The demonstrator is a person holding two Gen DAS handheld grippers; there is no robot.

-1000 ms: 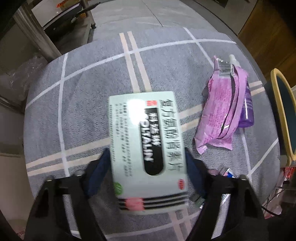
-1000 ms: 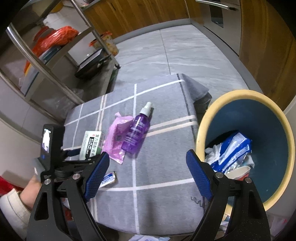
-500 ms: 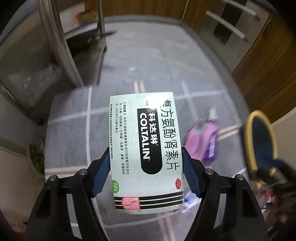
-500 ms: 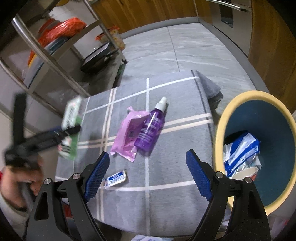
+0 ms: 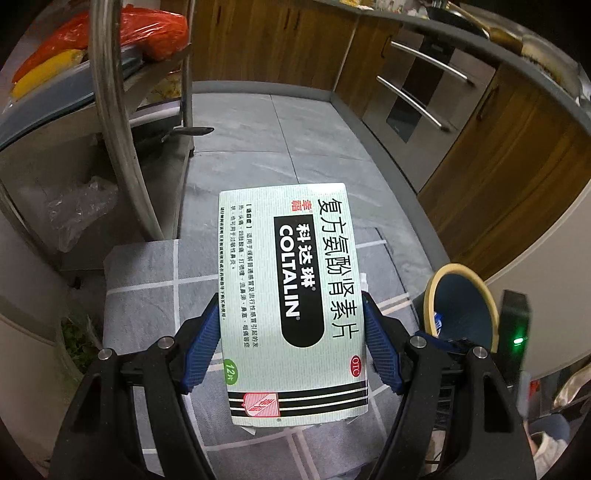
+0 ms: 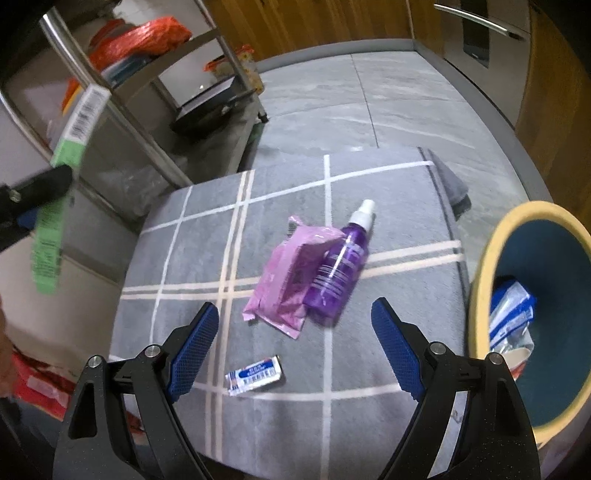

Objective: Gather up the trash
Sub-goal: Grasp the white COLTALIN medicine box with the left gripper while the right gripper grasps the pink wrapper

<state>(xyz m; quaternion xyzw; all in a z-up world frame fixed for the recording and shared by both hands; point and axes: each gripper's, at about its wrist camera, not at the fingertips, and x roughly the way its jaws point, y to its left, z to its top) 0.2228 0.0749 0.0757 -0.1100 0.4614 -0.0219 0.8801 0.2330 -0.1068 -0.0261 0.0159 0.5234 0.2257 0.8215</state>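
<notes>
My left gripper (image 5: pixel 290 328) is shut on a pale green Coltalin medicine box (image 5: pixel 291 295), held well above the grey checked cloth (image 5: pixel 147 291). Seen from the right wrist, the same box (image 6: pixel 64 184) hangs edge-on at the far left. My right gripper (image 6: pixel 295 338) stands open over the cloth (image 6: pixel 388 192) with nothing between its pads. Just beyond it lie a pink wrapper (image 6: pixel 288 277) and a purple spray bottle (image 6: pixel 341 266), touching. A small blue and white sachet (image 6: pixel 255 374) lies near the left pad. The yellow-rimmed bin (image 6: pixel 491 236) holds trash at the right.
A steel rack (image 5: pixel 114 122) with an orange bag (image 5: pixel 147 33) stands behind the table on the left. Wooden cabinets (image 5: pixel 498 155) and a steel oven front line the far side. The bin (image 5: pixel 460 273) shows right of the box, beside the right gripper's green light.
My left gripper has lifted the medicine box high off the cloth and tipped up toward the room. My right gripper has slid left over the cloth, away from the bin.
</notes>
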